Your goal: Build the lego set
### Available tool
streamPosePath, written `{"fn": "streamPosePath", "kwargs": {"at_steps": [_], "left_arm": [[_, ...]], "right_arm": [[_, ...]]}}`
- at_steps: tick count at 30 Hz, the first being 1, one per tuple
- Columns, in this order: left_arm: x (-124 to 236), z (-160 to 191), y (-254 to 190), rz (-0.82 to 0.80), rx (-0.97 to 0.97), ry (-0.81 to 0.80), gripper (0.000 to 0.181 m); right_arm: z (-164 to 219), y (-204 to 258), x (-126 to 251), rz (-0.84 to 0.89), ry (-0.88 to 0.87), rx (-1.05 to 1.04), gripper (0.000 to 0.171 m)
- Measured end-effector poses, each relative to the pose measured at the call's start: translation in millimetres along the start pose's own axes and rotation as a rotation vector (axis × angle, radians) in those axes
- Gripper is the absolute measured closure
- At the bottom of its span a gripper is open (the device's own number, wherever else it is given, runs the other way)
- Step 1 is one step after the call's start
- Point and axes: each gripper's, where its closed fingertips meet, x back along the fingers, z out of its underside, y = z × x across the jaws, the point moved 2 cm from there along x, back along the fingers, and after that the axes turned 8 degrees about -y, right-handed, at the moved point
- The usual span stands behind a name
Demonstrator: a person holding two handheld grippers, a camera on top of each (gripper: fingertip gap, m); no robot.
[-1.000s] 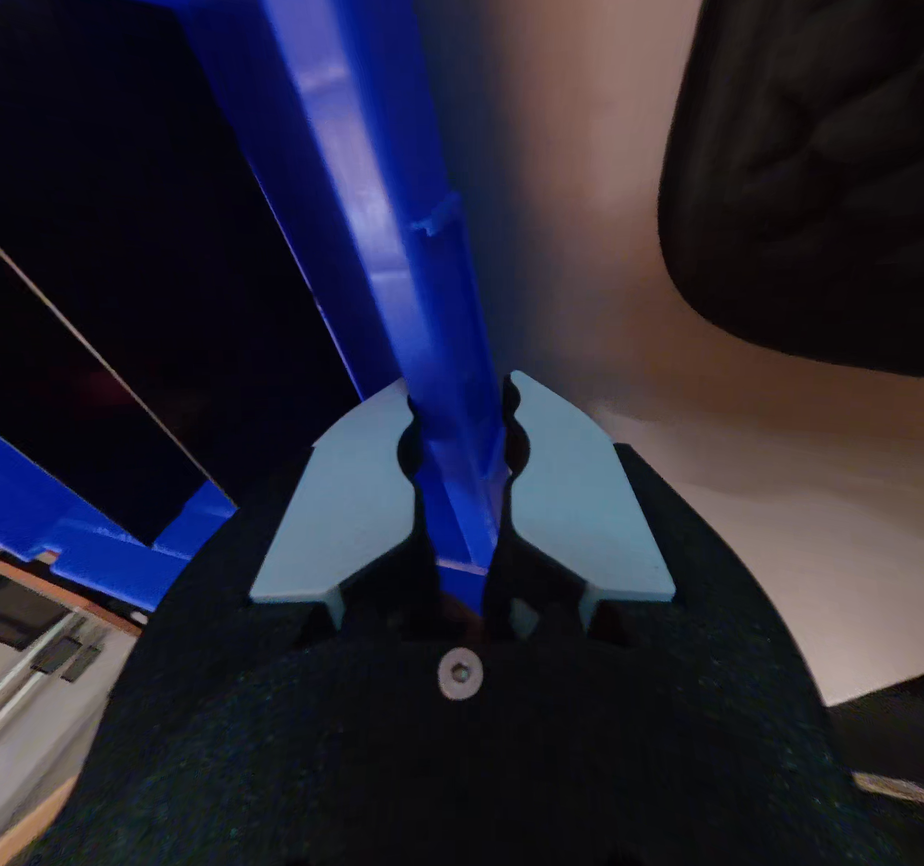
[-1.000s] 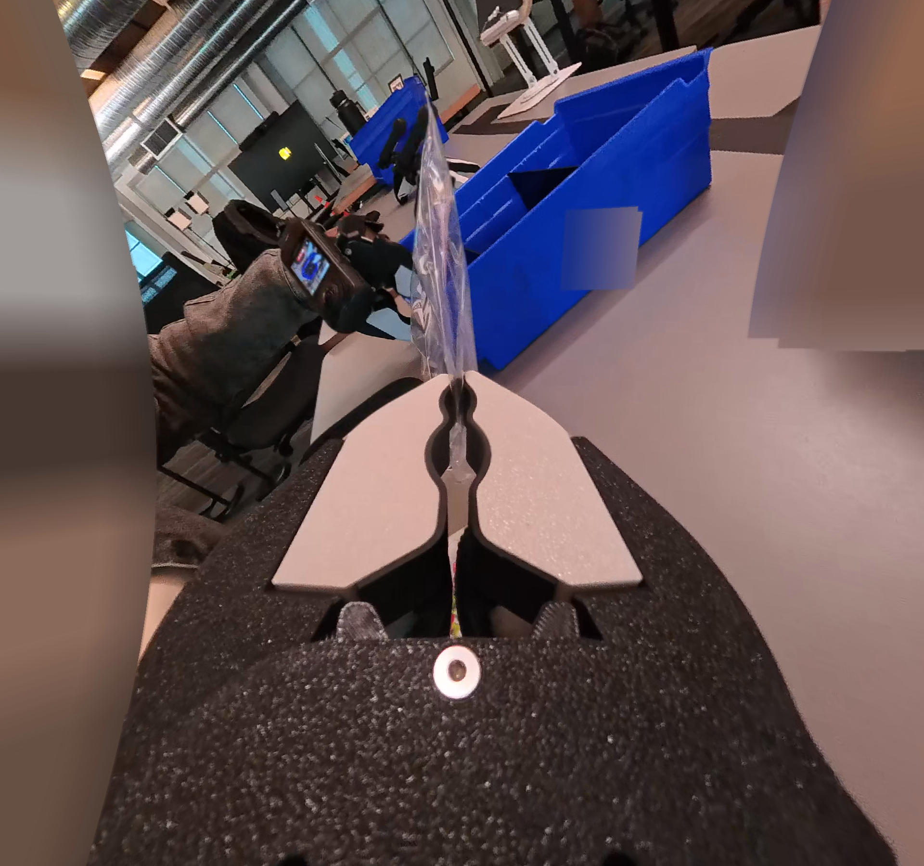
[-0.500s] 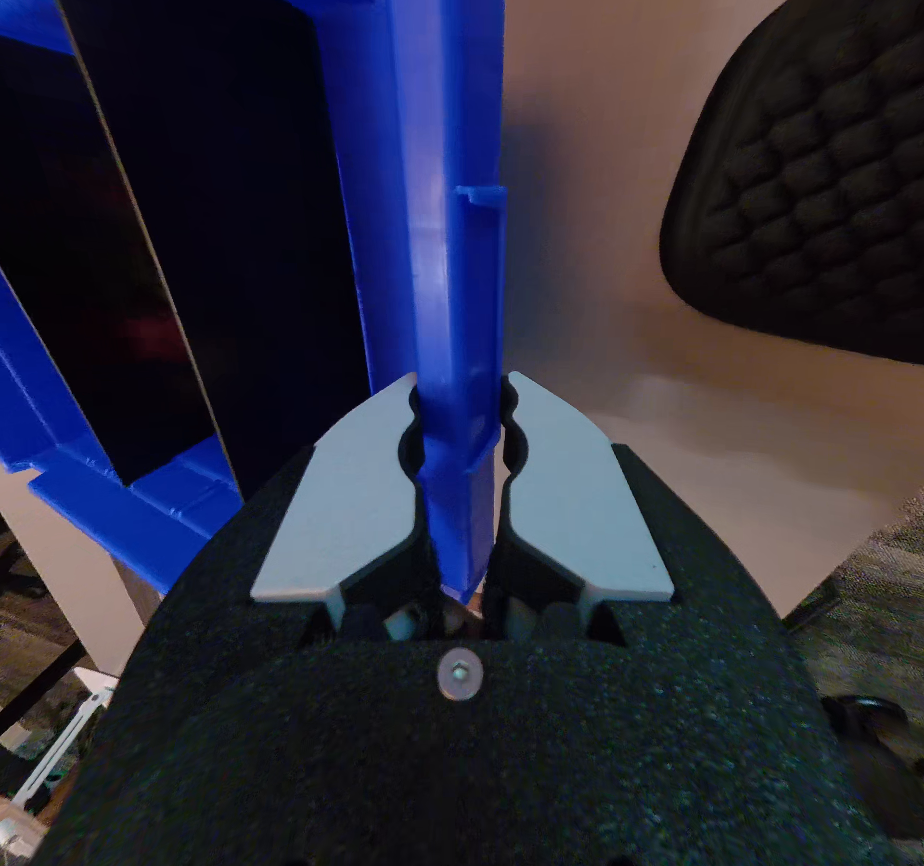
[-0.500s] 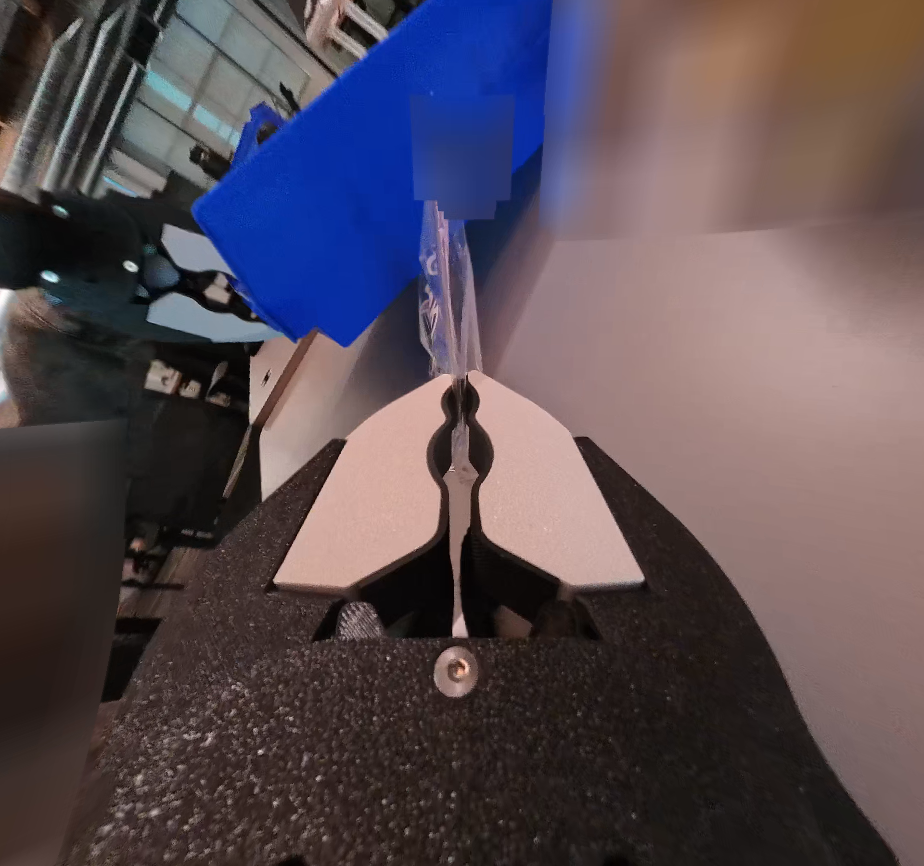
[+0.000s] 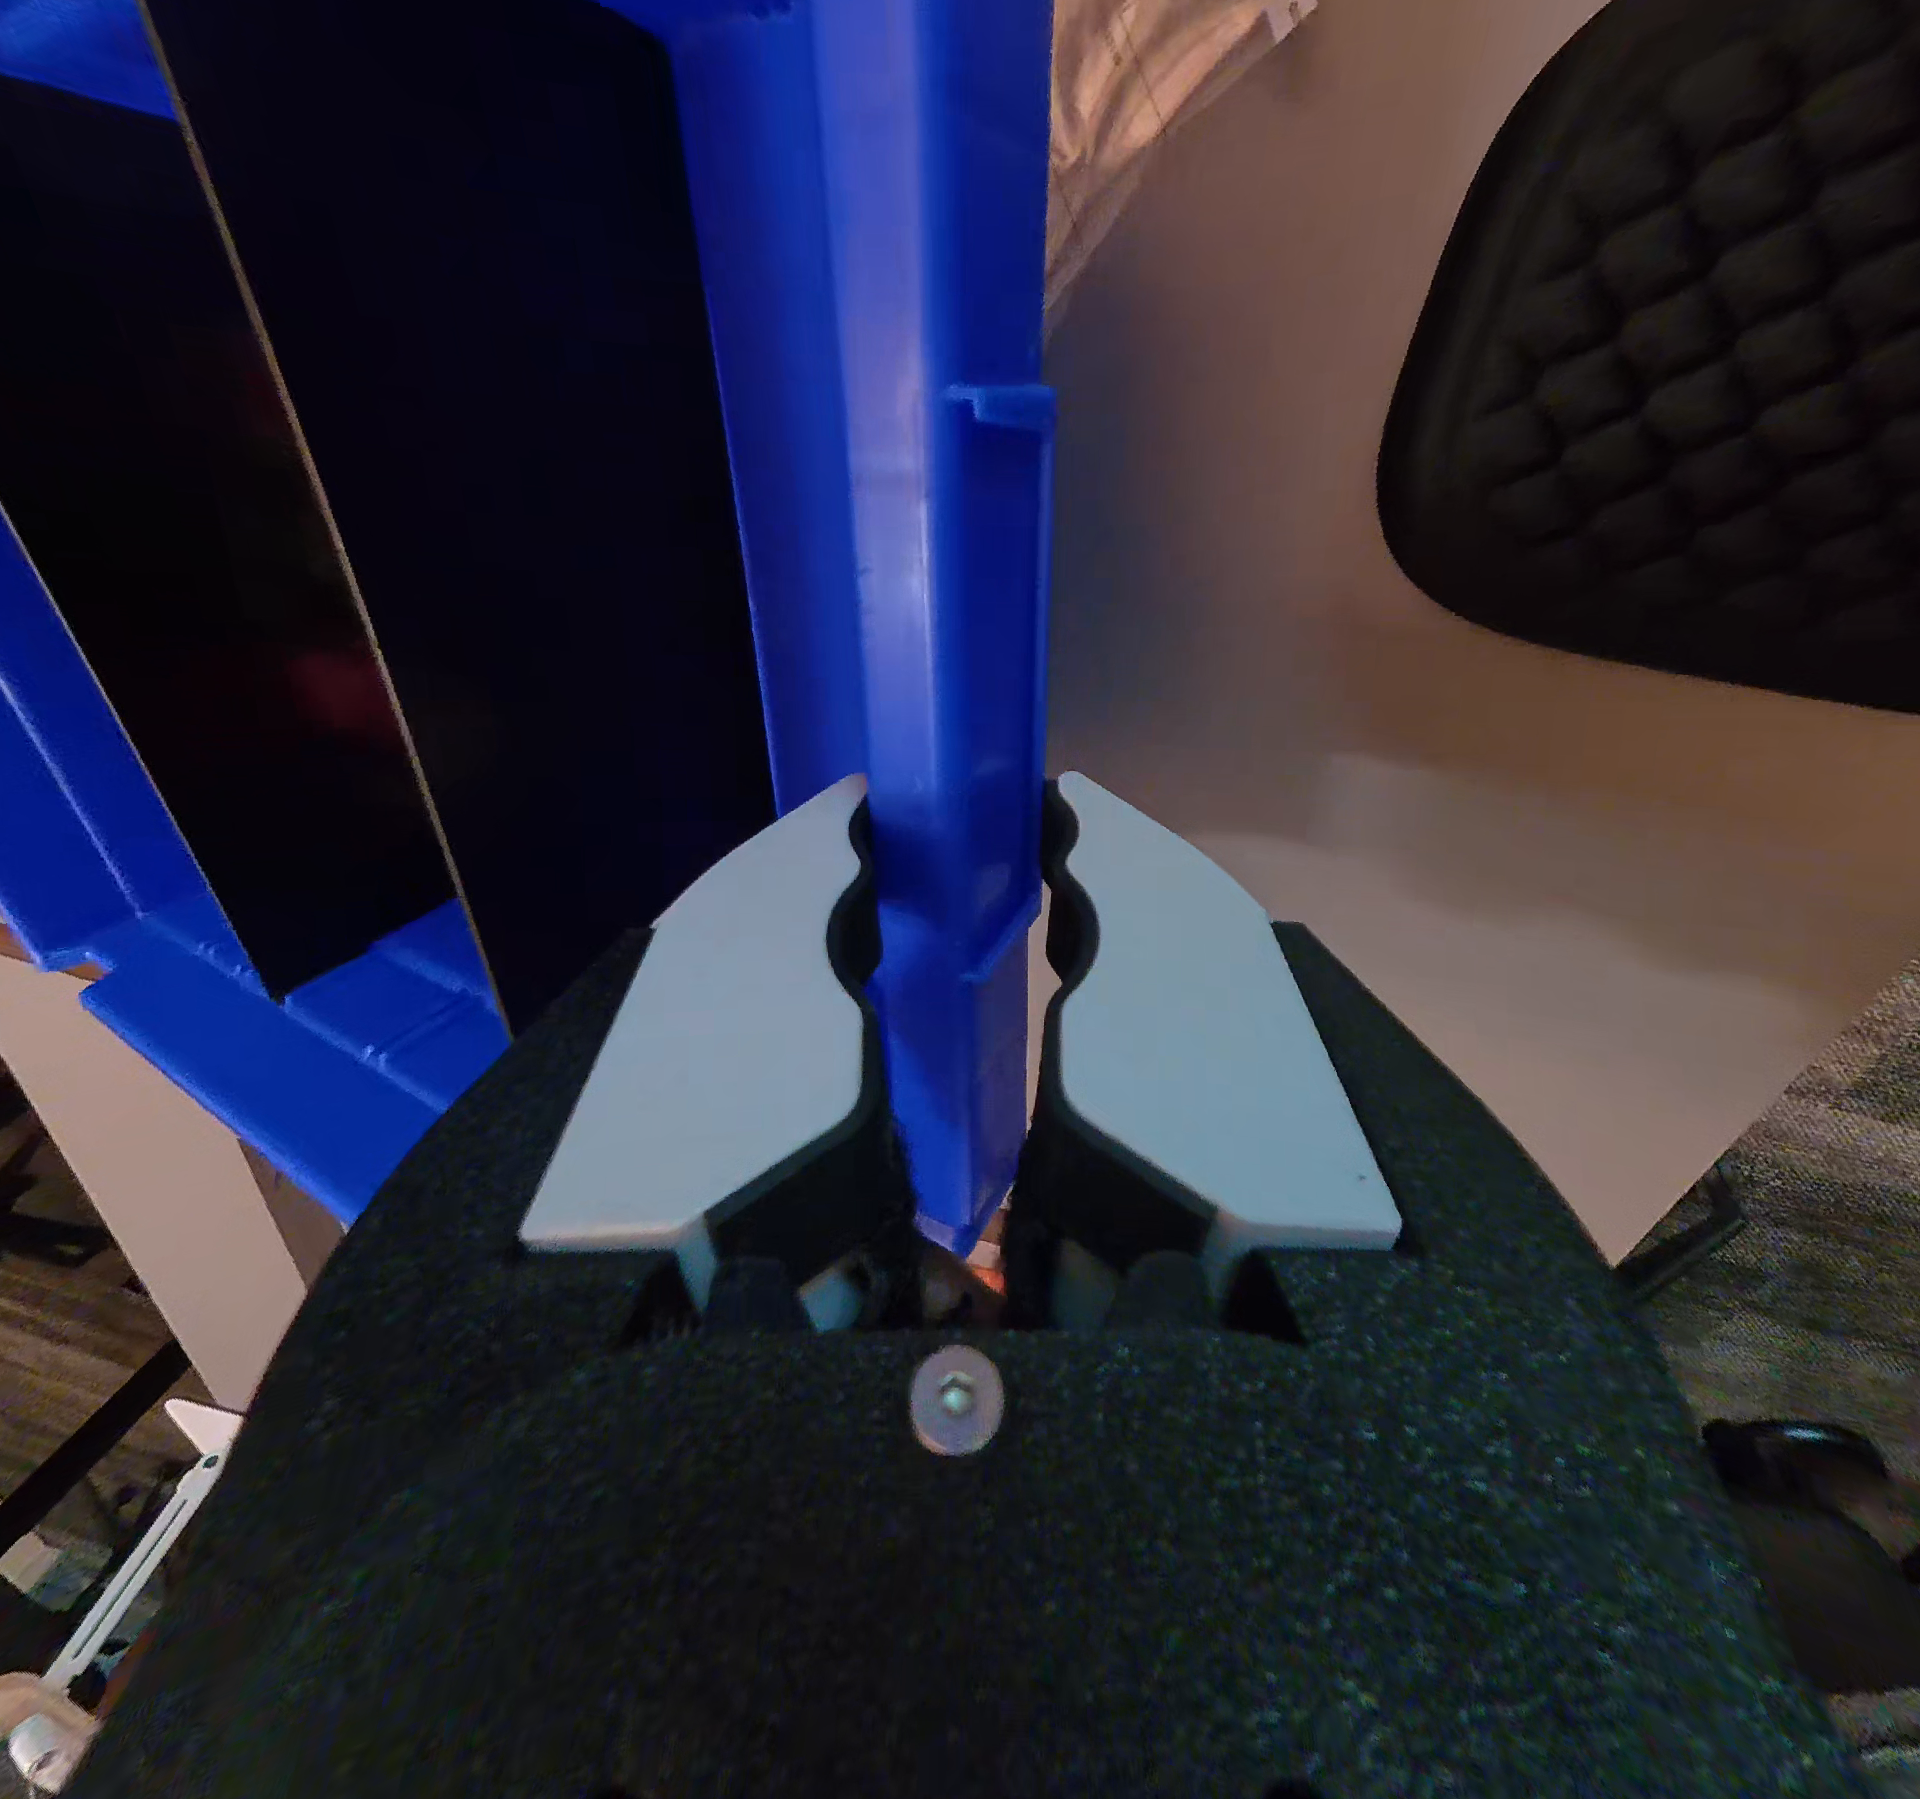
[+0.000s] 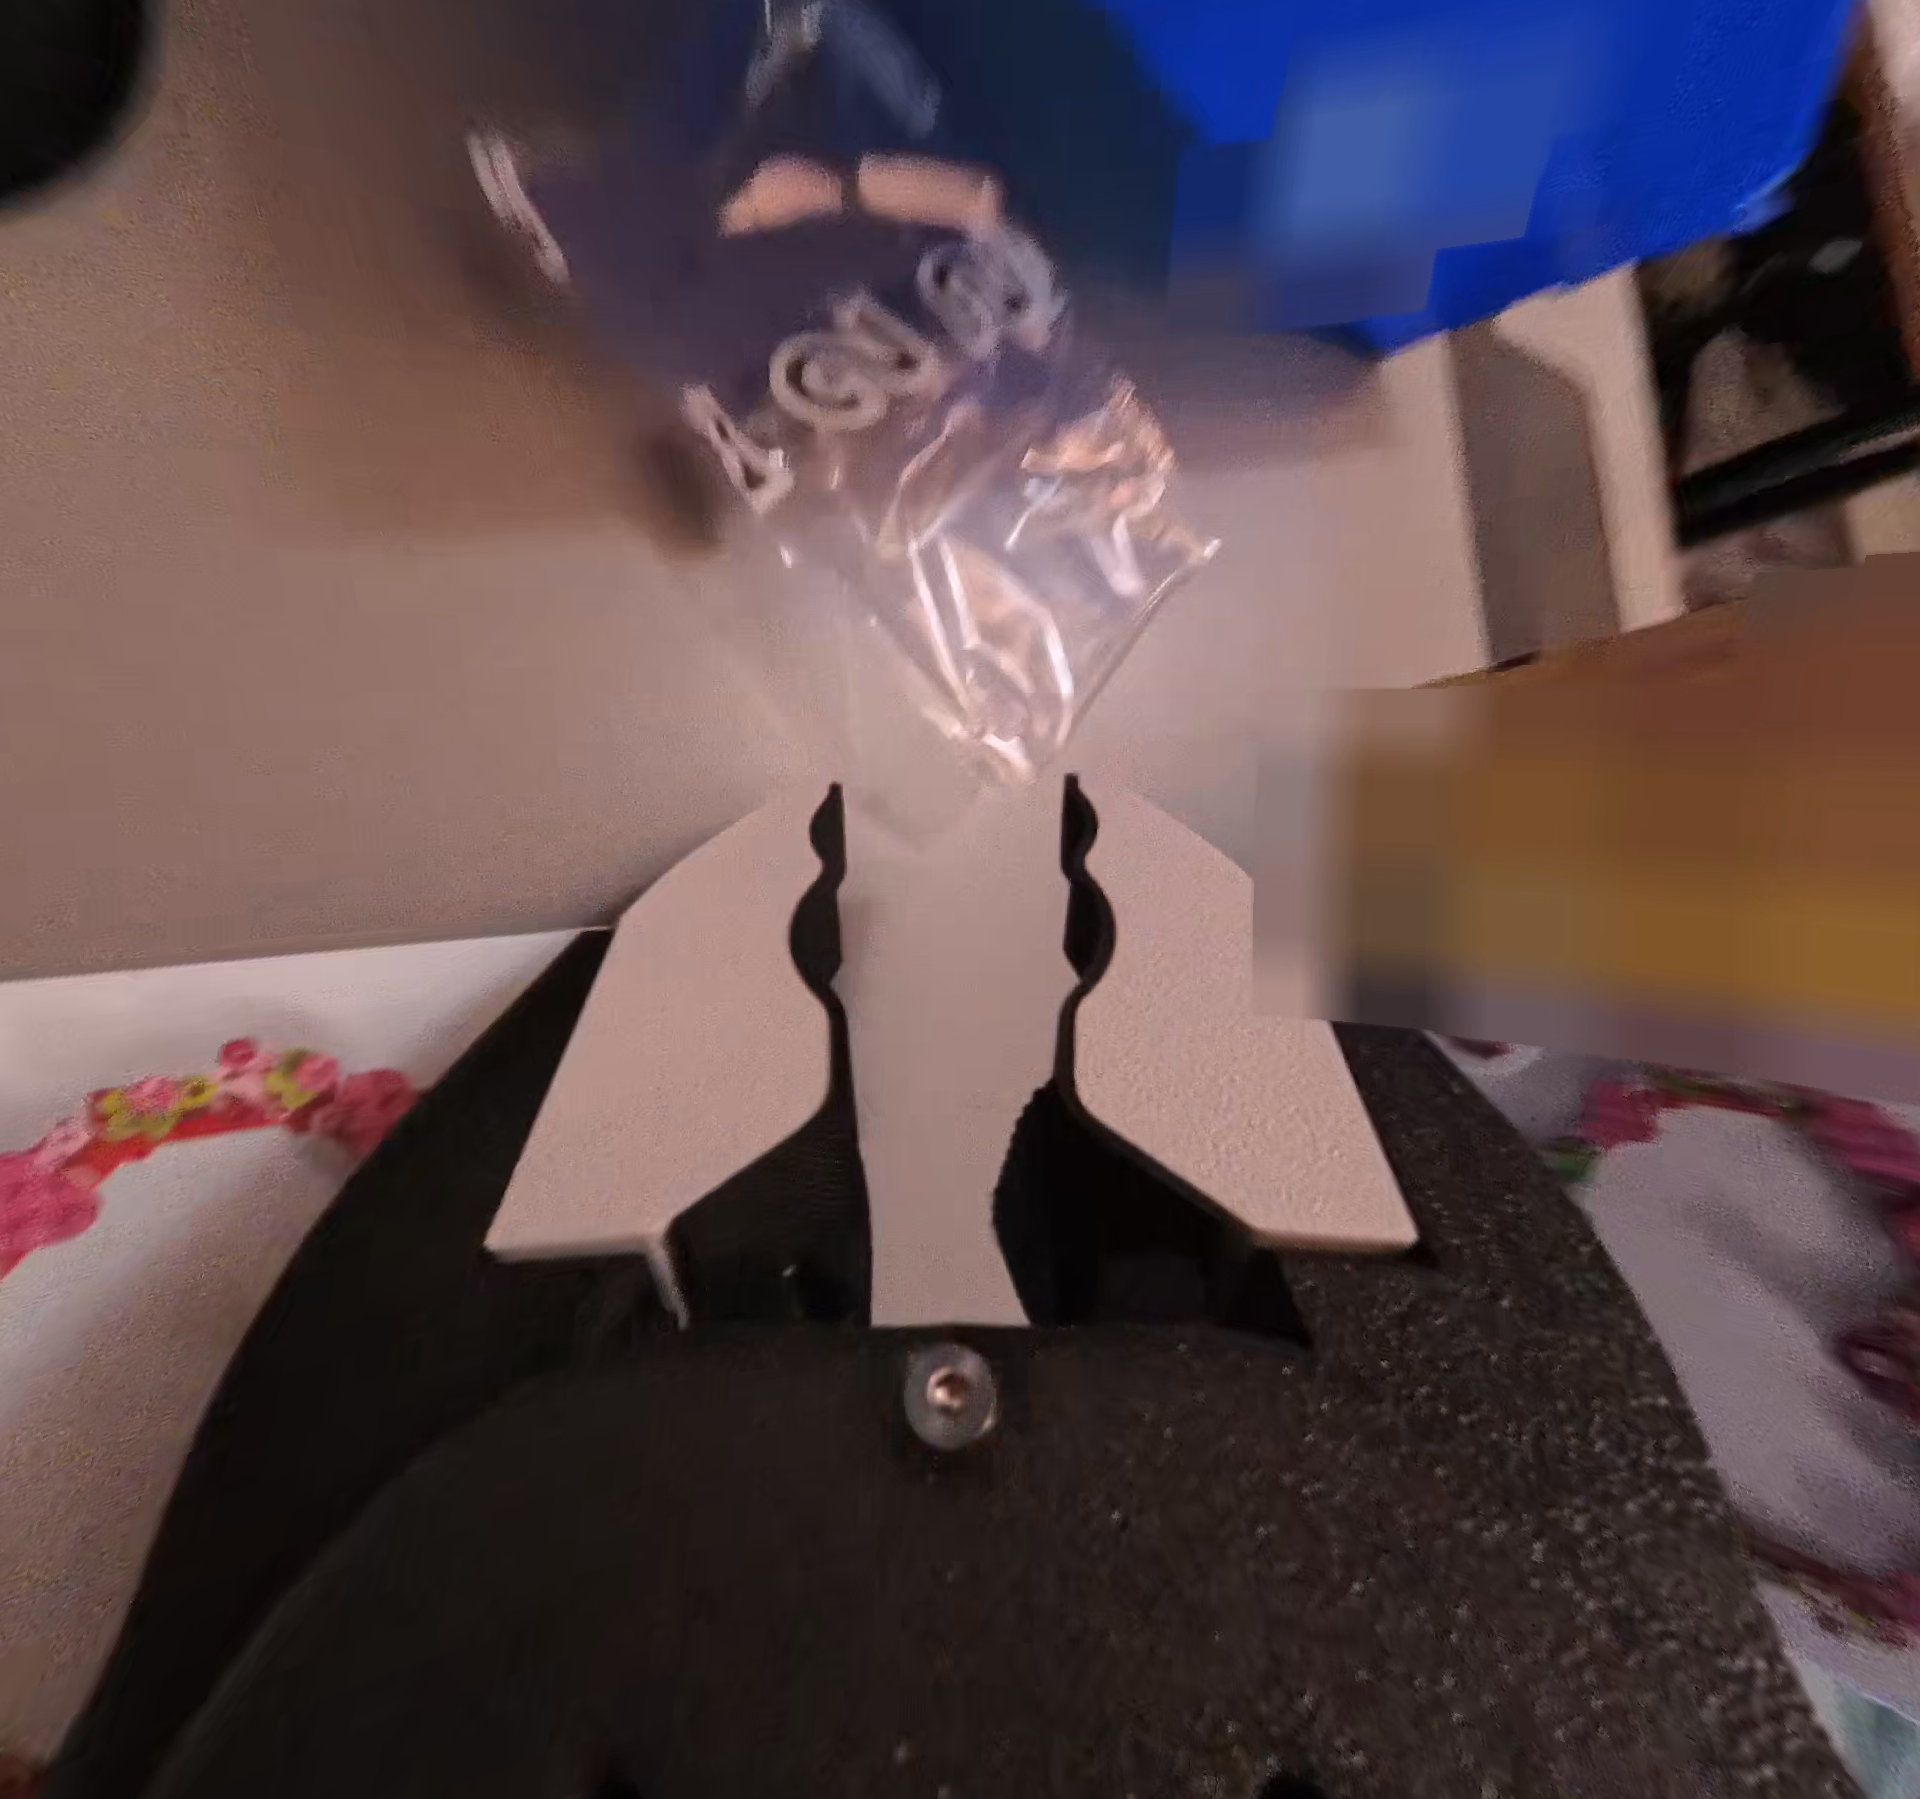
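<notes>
My left gripper [image 5: 956,793] is shut on the side wall of a blue plastic bin [image 5: 914,399], which runs straight away from the fingers. A dark flat sheet stands inside the bin [image 5: 436,461]. My right gripper [image 6: 951,793] is open, with its jaws well apart and nothing between them. A clear, crumpled plastic bag [image 6: 987,554] sits just beyond its fingertips over the tan table, blurred by motion. The bag also shows at the top of the left wrist view [image 5: 1143,35]. The blue bin fills the upper right of the right wrist view [image 6: 1351,35].
A black padded chair back [image 5: 1714,347] stands to the right of the bin. White sheets printed with pink flowers [image 6: 156,1178] lie on the table under the right gripper on both sides. The table edge and carpet floor [image 5: 1818,1178] are at lower right. My hands' fingertips stand some 25 cm from each other.
My right gripper has opened and let go of the clear bag, and its view swung down to the table. My left gripper still holds the bin wall; the bag has come into its view.
</notes>
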Motion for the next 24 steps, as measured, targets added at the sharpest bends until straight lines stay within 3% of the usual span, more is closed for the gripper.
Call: {"fn": "streamPosePath", "kwargs": {"at_steps": [2, 5, 8, 10, 14, 18, 22, 24], "left_arm": [[1.1, -1.1, 1.7, 0.004, 0.008, -0.009, 0.154], [1.9, -2.5, 3.0, 0.007, 0.008, -0.005, 0.154], [2.9, -3.4, 4.4, 0.011, 0.011, -0.004, 0.154], [3.5, -3.4, 5.4, 0.013, 0.013, -0.004, 0.154], [3.5, -3.8, 5.8, 0.013, 0.007, -0.002, 0.154], [3.5, -6.6, 7.3, 0.023, 0.01, -0.018, 0.154], [5.2, -8.0, 10.3, 0.029, 0.021, -0.021, 0.154], [5.4, -8.1, 10.8, 0.028, 0.02, -0.013, 0.154]], "right_arm": [[6.3, 14.4, -20.1, -0.137, 0.055, -0.193, 0.135], [-24.6, 27.7, -32.8, -0.344, -0.069, -0.503, 0.13], [-58.4, 41.7, -39.2, -0.428, -0.171, -0.499, 0.132], [-72.3, 42.8, -36.1, -0.395, -0.213, -0.464, 0.134], [-45.5, 23.4, -36.6, -0.185, -0.089, -0.353, 0.145], [-46.9, 32.3, -64.2, -0.196, -0.063, -0.485, 0.153], [-100.0, 65.6, -82.6, -0.385, -0.179, -0.539, 0.15], [-118.6, 63.9, -75.0, -0.375, -0.228, -0.528, 0.15]]}}
